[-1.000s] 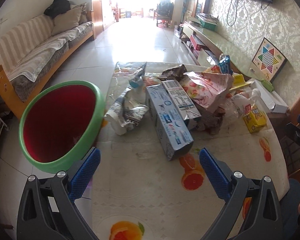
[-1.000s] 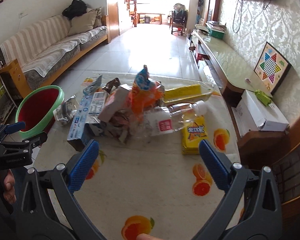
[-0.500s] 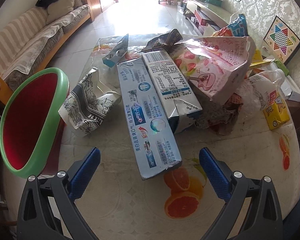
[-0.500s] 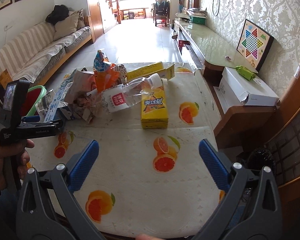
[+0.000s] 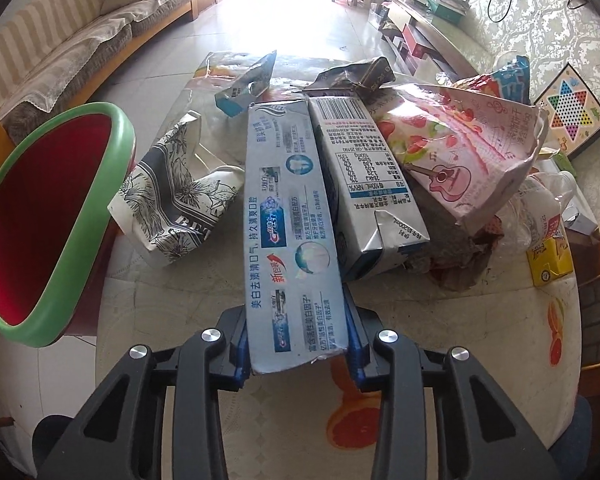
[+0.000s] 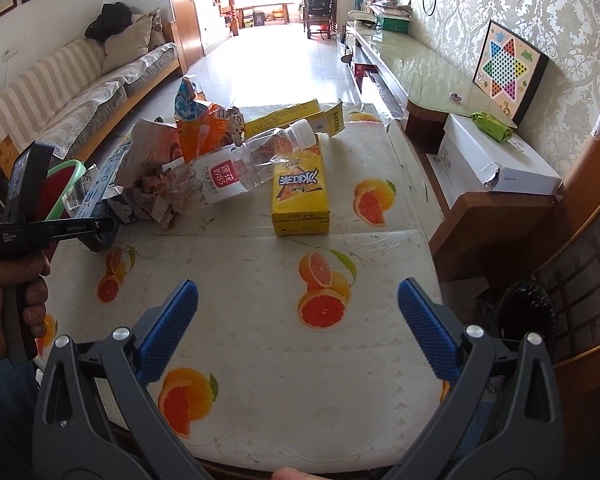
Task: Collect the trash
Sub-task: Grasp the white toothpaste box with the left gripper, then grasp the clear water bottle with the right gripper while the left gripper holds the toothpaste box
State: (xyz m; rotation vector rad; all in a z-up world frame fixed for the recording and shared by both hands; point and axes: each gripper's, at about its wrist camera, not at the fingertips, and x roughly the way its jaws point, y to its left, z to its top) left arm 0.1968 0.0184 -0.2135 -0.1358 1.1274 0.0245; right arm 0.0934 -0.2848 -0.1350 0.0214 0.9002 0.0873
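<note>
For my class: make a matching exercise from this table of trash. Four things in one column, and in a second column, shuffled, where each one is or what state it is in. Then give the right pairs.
Things
1. toothpaste box
2. yellow drink carton
3. clear plastic bottle
4. green-rimmed bin

Places or states
A. leaning with its white-capped neck over another item
B. beside the table's edge, red inside
C. lying flat on the orange-print cloth, touched by no gripper
D. near end between the closing jaws of the left gripper

Pairs: 1-D, 2-C, 3-A, 4-B

bin (image 5: 40, 220) left of table (image 5: 420, 360), trash pile (image 5: 380, 168) on it
</note>
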